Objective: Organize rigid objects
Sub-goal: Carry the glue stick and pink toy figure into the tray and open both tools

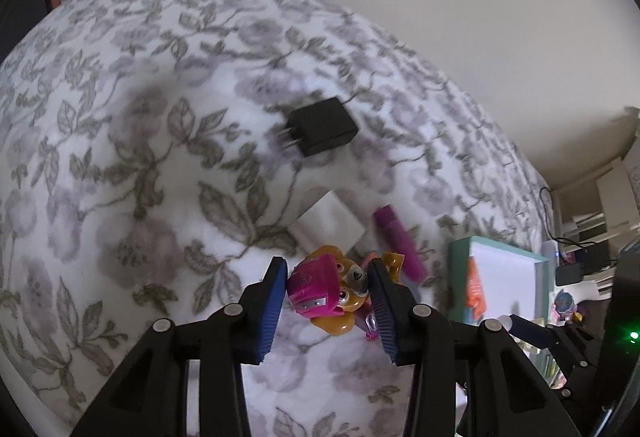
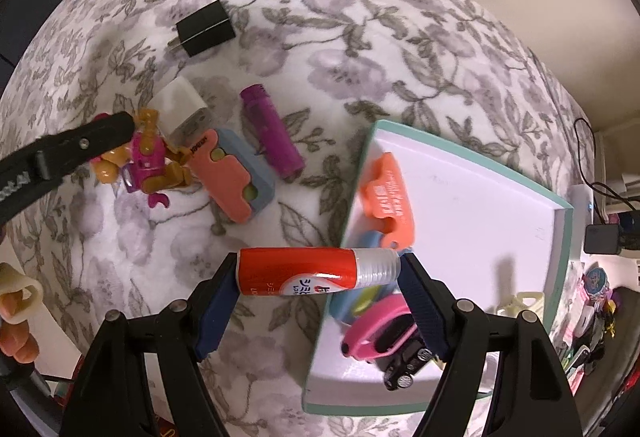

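My left gripper [image 1: 330,297] is shut on a pink and orange toy dog figure [image 1: 320,287], just above the floral blanket; the right wrist view shows the same figure [image 2: 148,153] beside one black finger. My right gripper [image 2: 320,279] is shut on a red glue stick [image 2: 304,269], held crosswise over the left rim of a teal-edged white tray [image 2: 480,217]. The tray holds an orange clip [image 2: 386,201], a pink item [image 2: 372,329], a blue item and a small black car [image 2: 404,365]. On the blanket lie a purple tube [image 2: 272,133], an orange and blue case [image 2: 232,173], a white charger [image 2: 182,103] and a black charger [image 2: 206,27].
The floral blanket [image 1: 120,157] covers a bed against a pale wall. Cables, a power brick [image 2: 600,239] and small clutter crowd the floor to the right of the tray. A person's hand [image 2: 16,321] shows at the lower left of the right wrist view.
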Motion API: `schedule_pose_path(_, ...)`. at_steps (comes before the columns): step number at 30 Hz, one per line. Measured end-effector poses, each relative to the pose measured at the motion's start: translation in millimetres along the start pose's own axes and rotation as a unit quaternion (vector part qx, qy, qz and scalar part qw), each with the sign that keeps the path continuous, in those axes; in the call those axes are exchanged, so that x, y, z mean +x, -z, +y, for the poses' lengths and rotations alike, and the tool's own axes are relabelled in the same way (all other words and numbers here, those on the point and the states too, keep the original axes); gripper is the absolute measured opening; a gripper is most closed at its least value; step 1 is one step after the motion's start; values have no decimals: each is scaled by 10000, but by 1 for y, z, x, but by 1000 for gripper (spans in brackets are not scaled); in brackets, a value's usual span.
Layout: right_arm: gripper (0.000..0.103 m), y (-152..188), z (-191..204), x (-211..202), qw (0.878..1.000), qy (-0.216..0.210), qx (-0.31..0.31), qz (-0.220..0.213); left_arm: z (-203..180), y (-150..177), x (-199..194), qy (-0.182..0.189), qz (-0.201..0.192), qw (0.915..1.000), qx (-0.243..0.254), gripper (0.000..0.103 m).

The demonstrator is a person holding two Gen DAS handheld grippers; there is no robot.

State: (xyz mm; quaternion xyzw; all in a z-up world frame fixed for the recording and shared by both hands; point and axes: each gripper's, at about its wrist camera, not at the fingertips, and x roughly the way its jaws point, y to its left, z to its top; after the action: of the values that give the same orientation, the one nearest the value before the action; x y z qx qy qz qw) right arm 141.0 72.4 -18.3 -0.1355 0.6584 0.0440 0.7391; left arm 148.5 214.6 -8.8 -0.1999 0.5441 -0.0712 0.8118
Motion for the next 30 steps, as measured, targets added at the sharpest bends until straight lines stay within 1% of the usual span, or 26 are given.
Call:
schedule_pose_path(7,79,14,-27,-17,9997,93,217,-76,-21,-1,-20,148,-214,9996,142,44)
schedule_pose_path(11,79,14,-41,-24,9992,149,372,-87,-42,4,-24,268,-235,9989,307,44)
schedule_pose_path(19,79,30,-91,-22,9961,268,845,-1,-85,21,-7,465,10,9971,598,44)
schedule_pose_path(24,79,42,-122,-15,9925,333,1173,104,-121,36,4,575,142,9940,915,44)
schedule_pose_path(30,79,55,-159,-10,9873,385,1534,161,-155,55,20,681,307,9896,1231,44)
